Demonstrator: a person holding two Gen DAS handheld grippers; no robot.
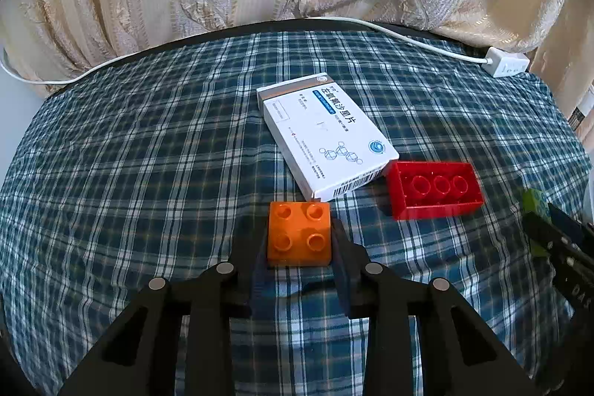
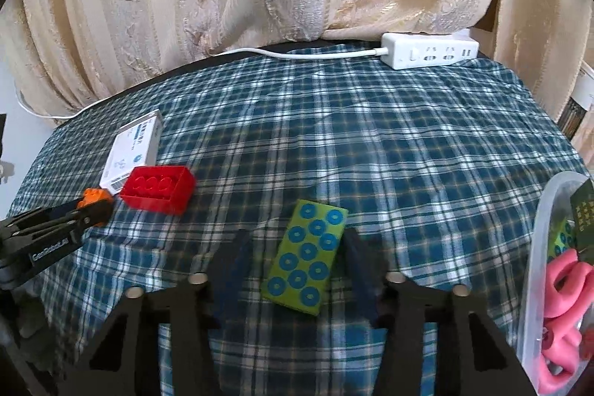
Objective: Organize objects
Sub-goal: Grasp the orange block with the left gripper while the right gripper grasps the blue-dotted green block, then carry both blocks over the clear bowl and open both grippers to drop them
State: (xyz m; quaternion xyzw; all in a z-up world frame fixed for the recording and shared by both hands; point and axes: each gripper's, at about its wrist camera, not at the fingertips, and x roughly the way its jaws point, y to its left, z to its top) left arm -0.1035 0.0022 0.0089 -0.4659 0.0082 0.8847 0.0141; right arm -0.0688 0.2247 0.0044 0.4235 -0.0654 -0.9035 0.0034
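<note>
- The left gripper [image 1: 299, 240] pinches a square orange brick [image 1: 299, 237], studs up, just above the plaid worktop [image 1: 148, 154].
- The right gripper [image 2: 297, 258] is spread around a green block with blue rings [image 2: 306, 257]; its long axis runs away from the camera.
- A white medicine box [image 1: 326, 140] and an upturned red brick [image 1: 434, 190] lie just beyond the orange one.
- A clear tub [image 2: 538, 247] sits at right.

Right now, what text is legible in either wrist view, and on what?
"左氧氟沙星片": white medicine box; its smaller print and barcode digits are too small to read.
"GenRobot.AI": side of the left gripper, seen from the right wrist.
"DAS": right gripper body at the left view's edge, cut off.
Power strip markings: too blurred.
</note>
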